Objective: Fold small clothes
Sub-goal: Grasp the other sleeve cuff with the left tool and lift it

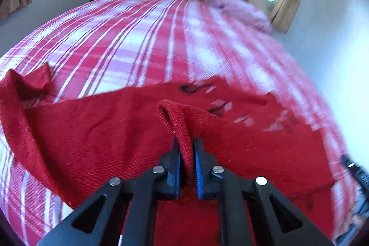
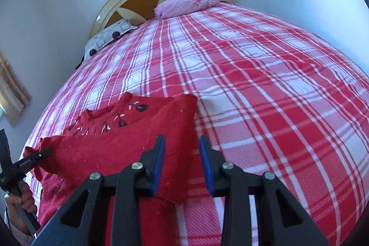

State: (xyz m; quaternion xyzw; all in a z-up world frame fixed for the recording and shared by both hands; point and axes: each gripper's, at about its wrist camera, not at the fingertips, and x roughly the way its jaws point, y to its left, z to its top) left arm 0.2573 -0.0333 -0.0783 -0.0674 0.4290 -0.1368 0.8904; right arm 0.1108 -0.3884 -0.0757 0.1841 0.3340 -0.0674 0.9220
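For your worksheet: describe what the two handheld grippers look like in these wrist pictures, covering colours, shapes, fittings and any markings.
The left gripper and the right gripper look alike: black angular arms with triangular cut-outs, round silver pivot pins, and two fingers lined with blue pads. In the right wrist view the left one's black handle carries small white lettering, too small to read.

Black tongs (image 1: 187, 153) (blue ribbed pads (image 1: 198, 167), silver screws).

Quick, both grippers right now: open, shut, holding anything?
Left gripper: shut on a pinched fold of the red sweater.
Right gripper: open, holding nothing, over the sweater's edge.
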